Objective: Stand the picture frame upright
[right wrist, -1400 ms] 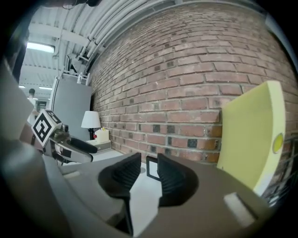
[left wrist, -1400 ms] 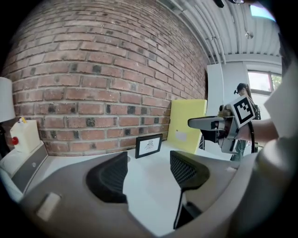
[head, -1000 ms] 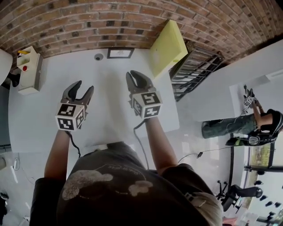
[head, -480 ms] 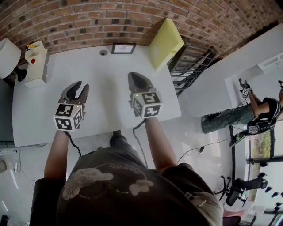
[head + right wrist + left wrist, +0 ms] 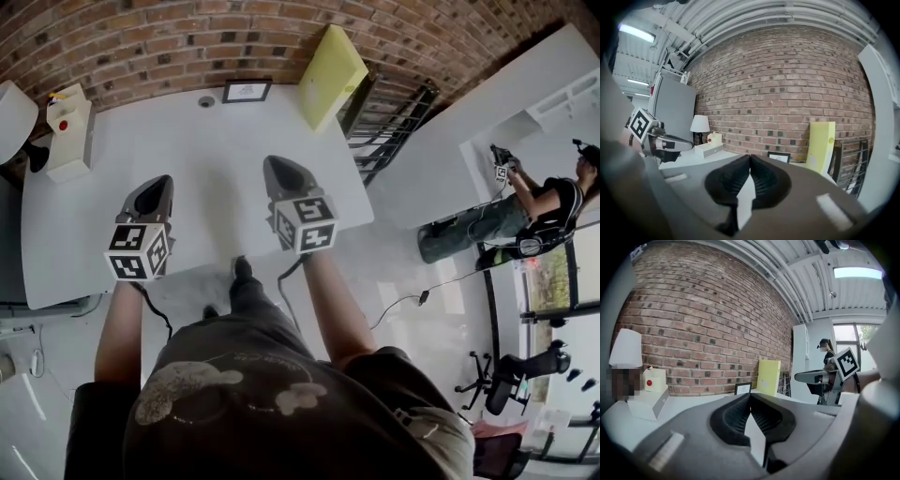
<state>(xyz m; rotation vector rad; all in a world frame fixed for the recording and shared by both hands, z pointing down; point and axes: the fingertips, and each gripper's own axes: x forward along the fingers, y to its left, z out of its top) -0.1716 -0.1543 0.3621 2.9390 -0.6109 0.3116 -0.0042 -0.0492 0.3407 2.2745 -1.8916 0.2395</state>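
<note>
The small black picture frame (image 5: 247,91) stands upright at the back of the white table (image 5: 206,150), close to the brick wall. It shows far ahead in the left gripper view (image 5: 743,388) and the right gripper view (image 5: 779,157). My left gripper (image 5: 161,183) hovers over the table's front left part, jaws shut with nothing between them (image 5: 750,395). My right gripper (image 5: 276,164) hangs over the front middle, also shut and empty (image 5: 750,157). Both are well short of the frame.
A yellow board (image 5: 330,70) leans on the wall right of the frame, beside a black metal rack (image 5: 389,131). A white box with a red button (image 5: 67,139) and a lamp (image 5: 14,117) stand at the table's left. A person (image 5: 525,211) sits far right.
Both grippers have closed from partly open to fully shut. They have drawn back toward the table's front edge, and the frame lies farther from them.
</note>
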